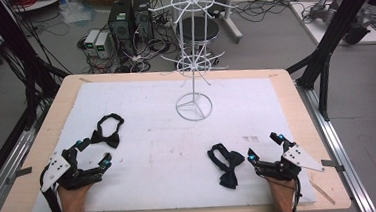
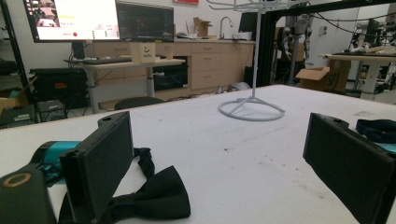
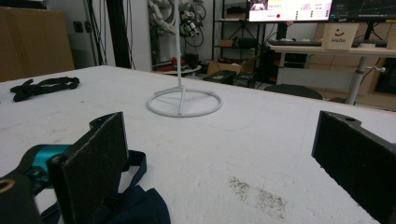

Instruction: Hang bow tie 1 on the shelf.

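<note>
Left side first: left gripper (image 1: 93, 153) rests low on the white mat (image 1: 154, 153), jaws wide with nothing between them, held level along the table so the pads can slide in around something lying flat. Its target looks like the left bow tie (image 1: 106, 132), flat on the mat just ahead of the outer jaw; in the left gripper view the bow (image 2: 154, 198) lies just beside the left-hand jaw, not between the pads, strap trailing behind it. Centre, well back from both hands: white wire display stand (image 1: 190, 50), ring base on the mat, hook arms bare. My read is that the ties are meant to go on those hooks, hence the stand set within reach of both sides. Right of centre: second bow tie (image 1: 226, 164), flat, strap looped above the bow, just beside the right gripper (image 1: 264, 147). That gripper also has its jaws wide and holds nothing; the right gripper view puts the dark fabric (image 3: 135, 205) next to the left-hand jaw, outside the gap. Both hands sit at the near edge, each parked next to its own tie, so likely a start pose before either pick.
</note>
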{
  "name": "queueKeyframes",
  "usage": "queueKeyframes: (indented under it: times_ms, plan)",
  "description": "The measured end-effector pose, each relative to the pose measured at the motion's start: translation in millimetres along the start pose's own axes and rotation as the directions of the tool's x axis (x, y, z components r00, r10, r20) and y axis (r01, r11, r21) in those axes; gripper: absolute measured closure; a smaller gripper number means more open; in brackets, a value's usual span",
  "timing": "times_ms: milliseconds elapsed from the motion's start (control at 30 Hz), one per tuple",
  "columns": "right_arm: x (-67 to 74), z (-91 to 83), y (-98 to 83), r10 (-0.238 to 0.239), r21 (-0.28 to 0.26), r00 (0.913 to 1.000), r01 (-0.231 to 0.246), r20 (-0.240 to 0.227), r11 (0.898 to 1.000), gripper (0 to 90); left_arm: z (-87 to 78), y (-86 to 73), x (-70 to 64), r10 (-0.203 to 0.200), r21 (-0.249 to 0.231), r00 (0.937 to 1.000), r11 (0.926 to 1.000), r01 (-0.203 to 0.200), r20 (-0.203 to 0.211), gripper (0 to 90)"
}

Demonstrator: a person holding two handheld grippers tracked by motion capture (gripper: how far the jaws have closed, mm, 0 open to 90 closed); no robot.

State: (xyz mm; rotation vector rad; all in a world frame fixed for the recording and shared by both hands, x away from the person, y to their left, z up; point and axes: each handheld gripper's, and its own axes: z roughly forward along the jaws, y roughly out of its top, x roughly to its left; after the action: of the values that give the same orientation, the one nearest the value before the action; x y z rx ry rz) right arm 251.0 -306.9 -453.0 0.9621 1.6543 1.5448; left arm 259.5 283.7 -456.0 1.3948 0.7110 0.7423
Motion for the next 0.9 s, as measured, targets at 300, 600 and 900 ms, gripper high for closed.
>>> queueKeyframes:
  times_ms: [300,600,900]
  plan:
    - [-2.0,-1.1,-0.2,0.022,-0.013,0.9997,-0.022,0.004,1.000,2.8,0.0,0.0,-0.3,0.004,-0.001,1.0000,1.0000,-0.004,0.000,9.0]
    - [-5.6,-0.5,0.6,0.058,-0.005,0.9983,-0.059,-0.007,0.998,2.8,0.3,0.2,0.3,0.000,0.006,1.0000,1.0000,0.000,-0.001,9.1]
    - [-10.6,-1.7,7.3,0.055,0.000,0.9982,-0.056,-0.022,0.998,2.8,-0.1,0.0,0.1,0.001,-0.001,1.0000,1.0000,-0.001,0.000,9.1]
